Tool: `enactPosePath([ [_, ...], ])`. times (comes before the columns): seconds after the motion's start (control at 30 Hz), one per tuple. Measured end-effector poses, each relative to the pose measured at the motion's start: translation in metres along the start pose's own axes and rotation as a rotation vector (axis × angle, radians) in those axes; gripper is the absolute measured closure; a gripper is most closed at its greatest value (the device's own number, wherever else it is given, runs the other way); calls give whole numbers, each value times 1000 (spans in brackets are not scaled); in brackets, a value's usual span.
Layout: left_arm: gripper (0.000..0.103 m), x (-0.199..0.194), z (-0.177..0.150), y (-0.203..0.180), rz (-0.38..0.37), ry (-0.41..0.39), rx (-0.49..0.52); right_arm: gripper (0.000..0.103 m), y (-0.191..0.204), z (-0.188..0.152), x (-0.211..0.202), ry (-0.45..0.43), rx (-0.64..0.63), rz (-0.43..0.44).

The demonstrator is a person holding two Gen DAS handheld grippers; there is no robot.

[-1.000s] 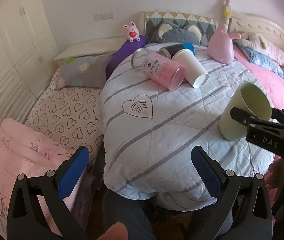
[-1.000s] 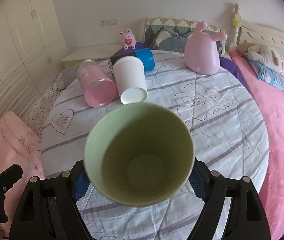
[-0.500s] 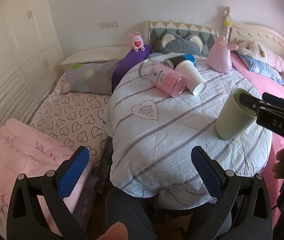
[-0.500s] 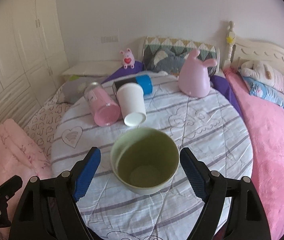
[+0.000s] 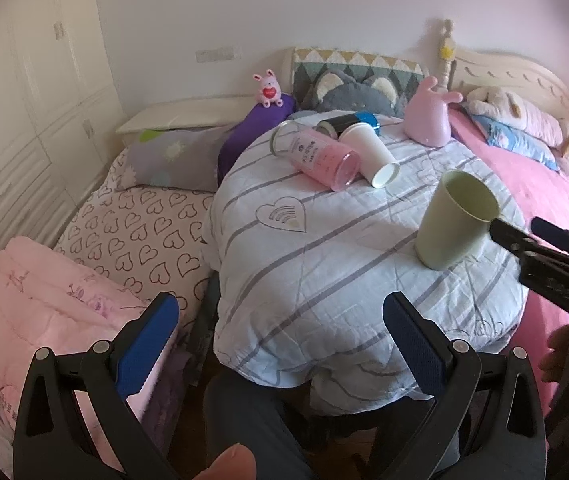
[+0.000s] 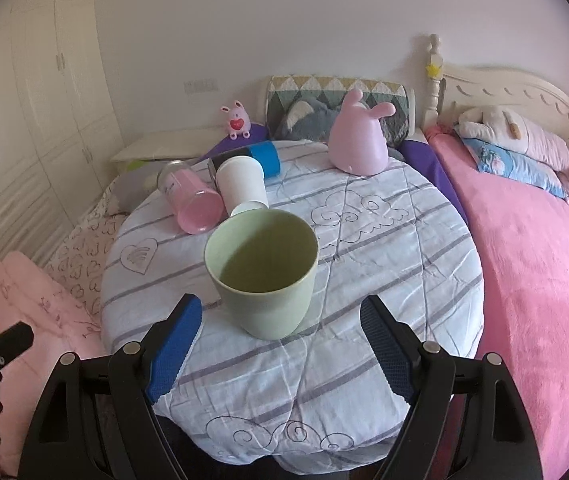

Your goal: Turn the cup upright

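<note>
A pale green cup [image 6: 262, 272] stands upright, mouth up, on the round table's striped cloth [image 6: 384, 248]. It also shows in the left wrist view [image 5: 454, 224] near the table's right side. My right gripper [image 6: 280, 348] is open and empty, its blue pads a little nearer than the cup and wide of it. It shows at the right edge of the left wrist view [image 5: 524, 232]. My left gripper [image 5: 280, 344] is open and empty, off the table's near left edge.
A pink bottle [image 6: 192, 200], a white paper cup [image 6: 244, 186] and a black-and-blue can [image 6: 260, 156] lie on their sides at the table's far left. A pink rabbit figure [image 6: 358, 140] stands at the back. Beds with pink covers [image 6: 544, 264] flank the table.
My right gripper set the green cup down upright, opened and drew back from it. The left gripper also pulled back from the table.
</note>
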State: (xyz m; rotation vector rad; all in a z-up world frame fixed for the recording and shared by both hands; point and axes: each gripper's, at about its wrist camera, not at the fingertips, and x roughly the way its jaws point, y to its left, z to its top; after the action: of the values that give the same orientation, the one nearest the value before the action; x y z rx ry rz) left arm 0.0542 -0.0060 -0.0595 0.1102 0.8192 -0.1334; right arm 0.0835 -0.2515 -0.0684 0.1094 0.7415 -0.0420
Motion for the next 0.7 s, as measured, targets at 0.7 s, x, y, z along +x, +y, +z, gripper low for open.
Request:
enactPosePath([
  [0.7, 0, -43, -6, 0, -5, -66, 7, 20, 19, -24, -99, -115, 22, 18],
])
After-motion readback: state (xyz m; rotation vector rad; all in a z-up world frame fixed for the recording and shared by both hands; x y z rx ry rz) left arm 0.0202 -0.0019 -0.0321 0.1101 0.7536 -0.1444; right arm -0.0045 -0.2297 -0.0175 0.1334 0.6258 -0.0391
